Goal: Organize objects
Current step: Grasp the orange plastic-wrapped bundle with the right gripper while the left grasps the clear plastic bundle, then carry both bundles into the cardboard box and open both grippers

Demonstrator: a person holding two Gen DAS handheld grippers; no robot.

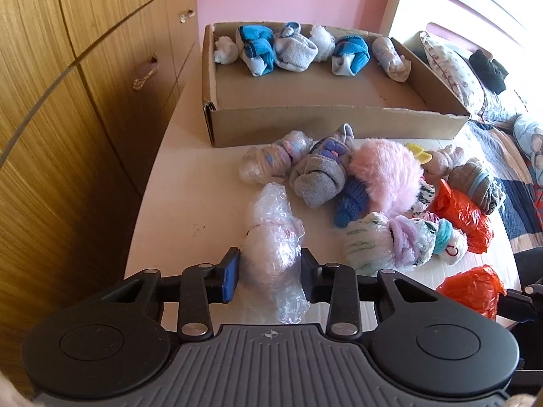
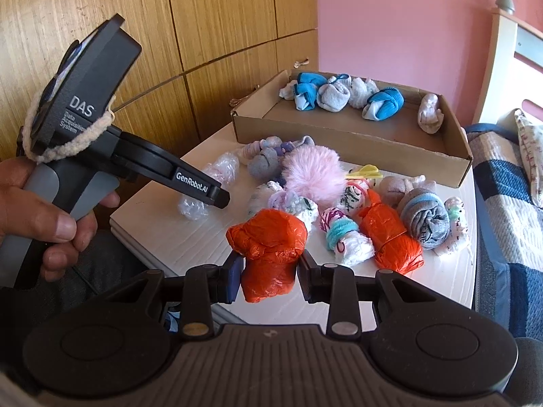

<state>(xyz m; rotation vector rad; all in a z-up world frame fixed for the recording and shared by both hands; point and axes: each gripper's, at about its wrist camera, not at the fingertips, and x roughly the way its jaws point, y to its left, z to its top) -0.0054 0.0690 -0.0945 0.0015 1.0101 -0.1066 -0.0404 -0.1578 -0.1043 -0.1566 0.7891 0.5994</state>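
Observation:
My left gripper [image 1: 269, 271] is shut on a clear plastic-wrapped bundle [image 1: 271, 237] lying on the white table [image 1: 190, 203]. My right gripper [image 2: 269, 276] is shut on an orange plastic bundle [image 2: 268, 251] at the table's near edge. A cardboard tray [image 1: 339, 125] at the back holds several rolled socks, blue and white [image 1: 258, 51]. A pile of sock rolls lies in front of the tray, with a fluffy pink one [image 1: 383, 176], a grey one [image 1: 319, 173] and a second orange bundle [image 2: 390, 237]. The left gripper also shows in the right wrist view [image 2: 217, 200].
A wooden wardrobe with drawer handles [image 1: 146, 74] stands close on the left. A bed with a patterned quilt [image 2: 509, 203] and pillow [image 1: 454, 68] lies on the right. A pink wall is behind.

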